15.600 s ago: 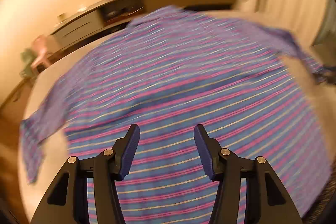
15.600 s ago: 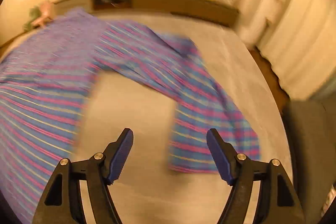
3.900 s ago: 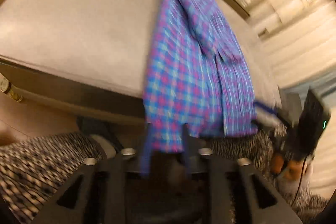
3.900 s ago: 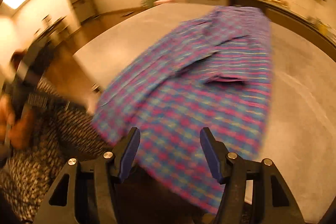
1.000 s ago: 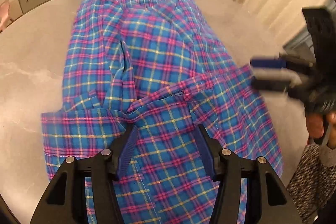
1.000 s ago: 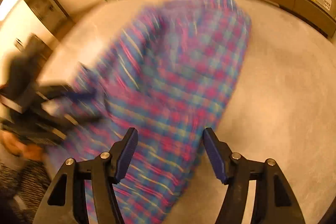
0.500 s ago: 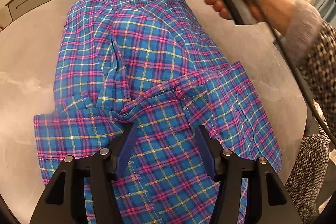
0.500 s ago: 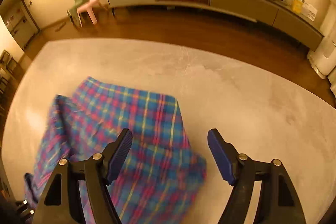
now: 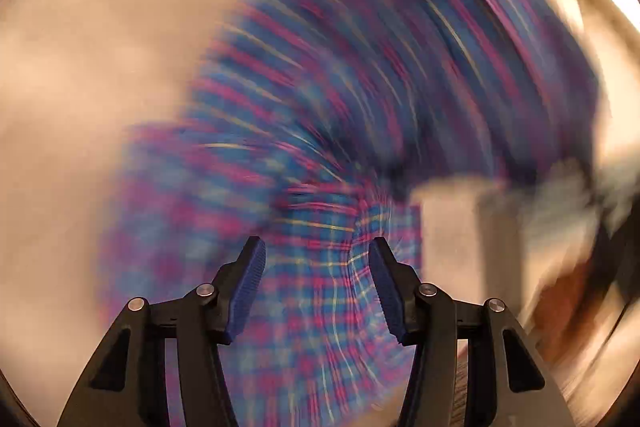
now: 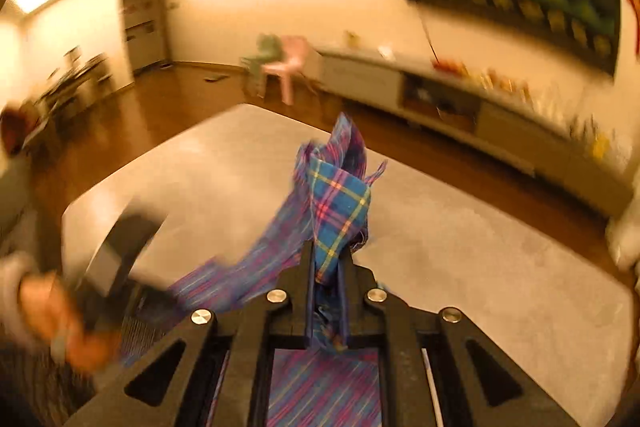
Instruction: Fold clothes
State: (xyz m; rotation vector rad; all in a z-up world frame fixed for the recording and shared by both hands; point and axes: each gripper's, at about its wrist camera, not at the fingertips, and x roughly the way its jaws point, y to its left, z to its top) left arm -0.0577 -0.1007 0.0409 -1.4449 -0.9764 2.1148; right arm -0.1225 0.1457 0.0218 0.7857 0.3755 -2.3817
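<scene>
Right wrist: right claw point(image 10: 326, 291) closing, pinching plaid shirt point(image 10: 340, 203) above grey table point(image 10: 480, 267).

**Plaid shirt partly lifted**

A blue, pink and yellow plaid cotton shirt point(image 9: 360, 99) is spread, motion-blurred, across the pale grey bench point(image 9: 100, 27). One bunched end point(image 10: 340, 203) is pinched upright between closing jaws, the cloth trailing down towards the bench.

1. The plaid shirt point(image 9: 360, 87) is smeared by motion blur in the left wrist view; its folds cannot be read.
2. A blurred hand point(image 10: 60, 323) at the right wrist view's left edge grips something dark and indistinct.
3. Items on the far sideboard point(image 10: 500, 107) are too blurred to identify.
</scene>
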